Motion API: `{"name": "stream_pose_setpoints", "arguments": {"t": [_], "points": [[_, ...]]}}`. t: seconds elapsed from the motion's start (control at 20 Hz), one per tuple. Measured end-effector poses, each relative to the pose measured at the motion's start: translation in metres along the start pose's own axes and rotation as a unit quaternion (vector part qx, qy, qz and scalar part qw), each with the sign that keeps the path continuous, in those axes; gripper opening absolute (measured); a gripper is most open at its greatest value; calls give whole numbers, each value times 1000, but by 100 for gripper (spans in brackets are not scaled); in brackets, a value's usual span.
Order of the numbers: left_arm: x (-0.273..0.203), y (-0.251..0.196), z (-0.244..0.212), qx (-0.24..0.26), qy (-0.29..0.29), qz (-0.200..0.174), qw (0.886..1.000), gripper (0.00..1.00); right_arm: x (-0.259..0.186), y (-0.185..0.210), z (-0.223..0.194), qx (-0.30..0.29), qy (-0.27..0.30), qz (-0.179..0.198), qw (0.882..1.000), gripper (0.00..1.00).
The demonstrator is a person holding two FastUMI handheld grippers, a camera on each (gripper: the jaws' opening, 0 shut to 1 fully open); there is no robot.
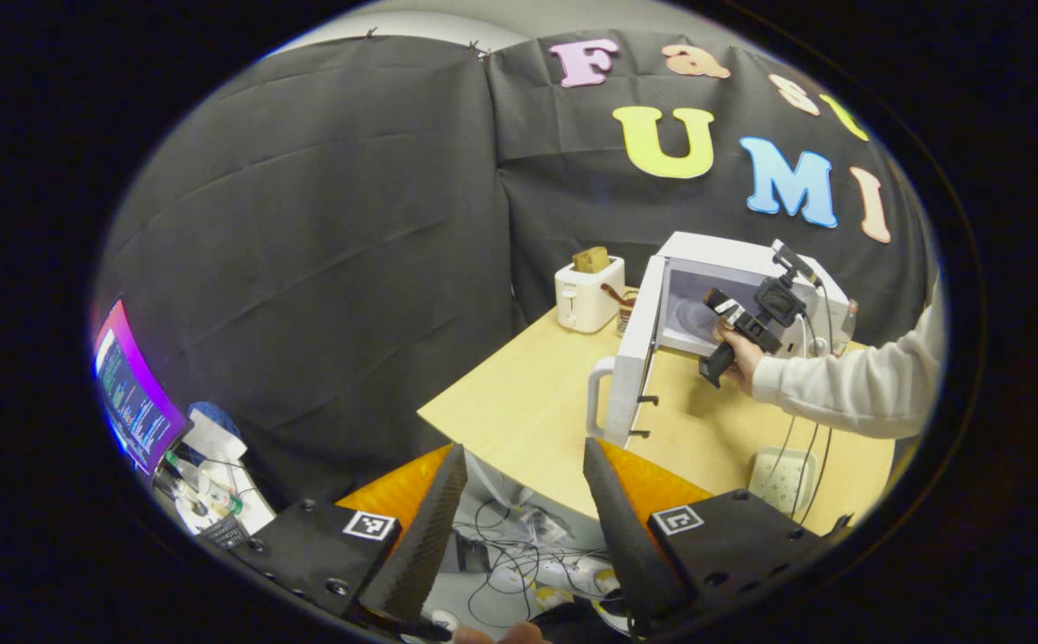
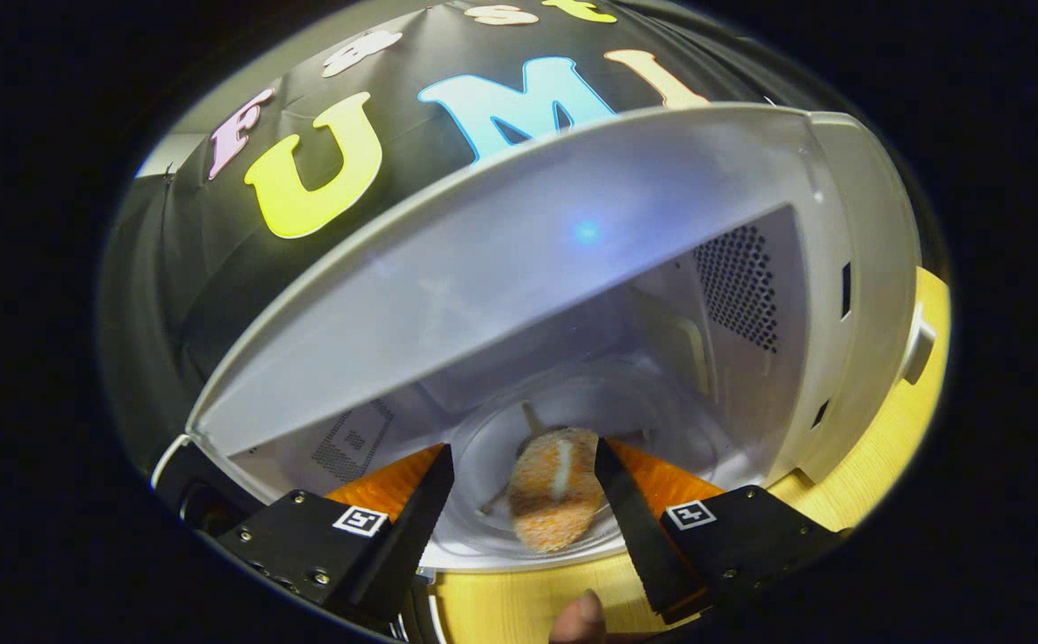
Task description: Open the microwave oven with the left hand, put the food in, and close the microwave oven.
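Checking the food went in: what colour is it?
Orange with a white streak, clearest in the right gripper view.

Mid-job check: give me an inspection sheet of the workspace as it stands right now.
Surface: wooden table, light top.
Job's things: microwave oven with door swung open; food lying on the glass turntable inside.
Clutter: toaster behind the microwave's door; pale perforated tray near the table's front edge.
Grippers: left gripper open, off the table's corner; right gripper open at the oven's mouth, fingers either side of the food, not pressing it.
Cables: tangle on the floor; leads hanging from the right gripper.
Surroundings: black cloth wall; lit monitor at left.
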State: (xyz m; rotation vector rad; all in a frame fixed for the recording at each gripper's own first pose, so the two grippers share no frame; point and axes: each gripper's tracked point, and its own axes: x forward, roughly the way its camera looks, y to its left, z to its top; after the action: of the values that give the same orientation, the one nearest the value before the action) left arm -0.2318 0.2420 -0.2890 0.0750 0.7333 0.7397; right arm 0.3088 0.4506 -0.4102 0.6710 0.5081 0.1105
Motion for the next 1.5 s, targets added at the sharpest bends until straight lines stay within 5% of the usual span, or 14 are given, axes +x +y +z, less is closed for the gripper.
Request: {"name": "stream_pose_setpoints", "arguments": {"t": [0.35, 0.4, 0.45, 0.5, 0.55, 0.85, 1.05, 1.1, 1.5], "points": [[81, -3, 13, 25, -52, -92, 994, 93, -142, -19, 15, -50, 45, 43, 997, 97], [96, 3, 18, 21, -59, -100, 993, 84, -169, -25, 18, -50, 52, 42, 996, 97], [113, 8, 22, 13, -65, -108, 992, 93, -197, -29, 20, -51, 60, 44, 996, 97], [129, 13, 22, 4, -66, -120, 991, 84, -223, -31, 23, -58, 63, 49, 995, 97], [146, 17, 21, -1, -64, -130, 989, 93, -249, -34, 26, -69, 63, 53, 994, 97], [240, -19, -8, 41, -26, -216, 975, 90, -363, -62, 54, -89, 30, 22, 995, 97], [272, -62, -16, 67, -5, -252, 965, 89, -405, -68, 68, -129, 23, 6, 991, 97], [268, -75, -15, 60, -3, -271, 961, 83, -411, -68, 72, -136, 20, 5, 990, 97], [230, -203, 24, 70, -50, -370, 925, 89, -436, -94, 112, -133, -4, -31, 991, 97]]}}
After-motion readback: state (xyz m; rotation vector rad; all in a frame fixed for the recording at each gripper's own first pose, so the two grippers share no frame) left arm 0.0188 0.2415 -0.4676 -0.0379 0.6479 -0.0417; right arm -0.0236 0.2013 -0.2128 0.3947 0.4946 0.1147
